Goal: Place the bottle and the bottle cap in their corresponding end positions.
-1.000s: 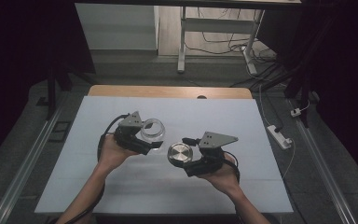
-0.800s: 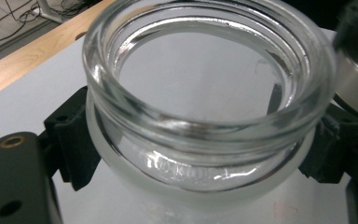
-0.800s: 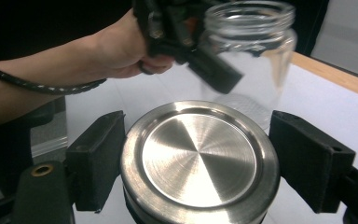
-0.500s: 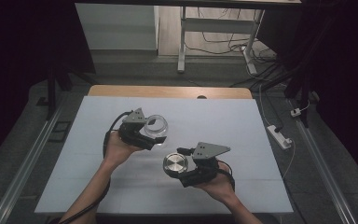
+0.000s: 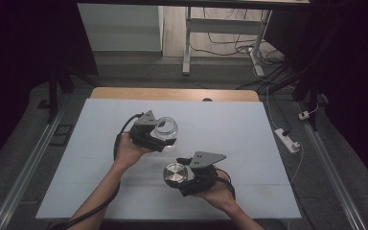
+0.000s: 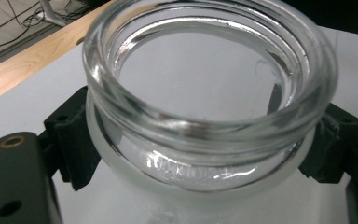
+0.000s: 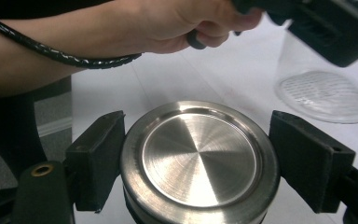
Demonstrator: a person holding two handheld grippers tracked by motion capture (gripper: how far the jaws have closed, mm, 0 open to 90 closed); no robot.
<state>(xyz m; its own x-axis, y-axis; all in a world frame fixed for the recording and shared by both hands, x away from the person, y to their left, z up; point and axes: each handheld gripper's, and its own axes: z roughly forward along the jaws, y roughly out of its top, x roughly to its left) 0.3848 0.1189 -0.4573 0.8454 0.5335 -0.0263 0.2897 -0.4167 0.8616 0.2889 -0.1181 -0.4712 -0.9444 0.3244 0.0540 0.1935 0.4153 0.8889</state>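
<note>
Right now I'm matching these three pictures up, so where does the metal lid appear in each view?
High view: the metal lid is near the table's front, right of centre, in the right claw.
Left gripper view: I can't find the lid; the glass jar sits close in front.
Right gripper view: the lid is at bottom centre, between the black jaws.
Shared landmark: the glass jar, at upper right in the right gripper view.

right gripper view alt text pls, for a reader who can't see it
A round brushed-metal lid sits clamped between the right gripper's two black jaws, its flat top facing the camera, above a white table. Beyond it, a hand holds the left gripper, which grips a clear glass jar at upper right.
</note>
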